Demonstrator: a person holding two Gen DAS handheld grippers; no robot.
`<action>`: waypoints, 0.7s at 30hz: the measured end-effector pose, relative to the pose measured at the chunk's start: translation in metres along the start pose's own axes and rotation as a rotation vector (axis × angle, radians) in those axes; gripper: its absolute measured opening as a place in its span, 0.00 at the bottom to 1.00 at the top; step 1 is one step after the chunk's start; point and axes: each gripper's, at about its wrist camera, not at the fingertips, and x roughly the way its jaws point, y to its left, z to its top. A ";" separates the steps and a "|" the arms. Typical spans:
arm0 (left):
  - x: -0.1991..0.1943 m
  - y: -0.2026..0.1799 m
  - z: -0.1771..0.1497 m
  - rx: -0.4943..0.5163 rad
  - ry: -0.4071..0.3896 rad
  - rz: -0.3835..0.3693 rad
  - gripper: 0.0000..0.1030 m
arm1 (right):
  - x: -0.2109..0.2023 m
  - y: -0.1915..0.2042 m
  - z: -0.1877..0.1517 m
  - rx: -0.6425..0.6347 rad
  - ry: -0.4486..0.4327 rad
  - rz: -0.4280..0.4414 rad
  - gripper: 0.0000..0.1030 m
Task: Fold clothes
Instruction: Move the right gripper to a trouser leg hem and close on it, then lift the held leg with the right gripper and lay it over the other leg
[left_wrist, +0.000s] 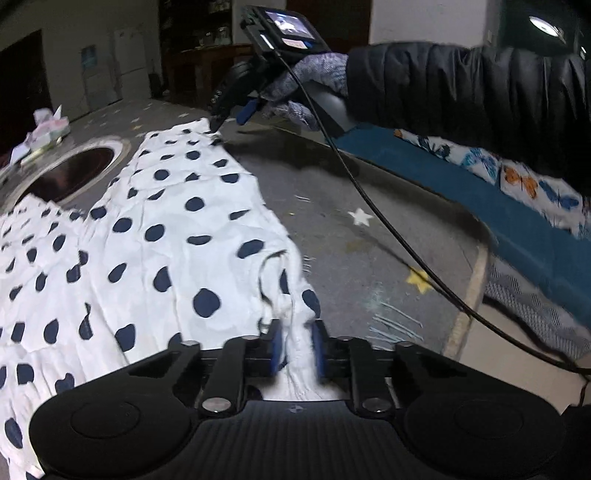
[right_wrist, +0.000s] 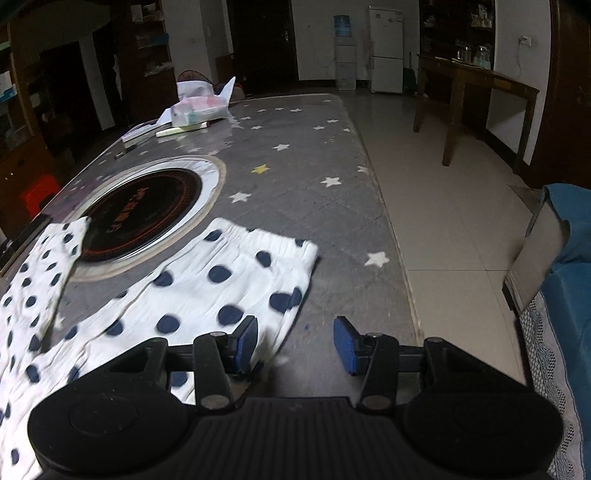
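At 6 o'clock the left gripper (left_wrist: 297, 349) pinches the polka-dot garment (left_wrist: 155, 236) hem, probably to fold it; right gripper (right_wrist: 295, 345) hangs wide, empty, beside the waistband (right_wrist: 258, 240).

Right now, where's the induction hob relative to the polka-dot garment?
In the right wrist view, the round hob is set into the star-print table, left of centre, just beyond the polka-dot garment, whose left part overlaps its near rim.
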 end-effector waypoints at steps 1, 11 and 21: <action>-0.001 0.003 0.001 -0.013 -0.005 -0.002 0.11 | 0.005 -0.001 0.002 0.004 -0.001 -0.001 0.42; -0.028 0.028 0.007 -0.147 -0.085 -0.037 0.09 | 0.046 0.002 0.021 0.054 -0.022 -0.022 0.36; -0.038 0.042 0.005 -0.203 -0.115 -0.054 0.09 | 0.049 0.005 0.032 0.074 -0.033 -0.081 0.07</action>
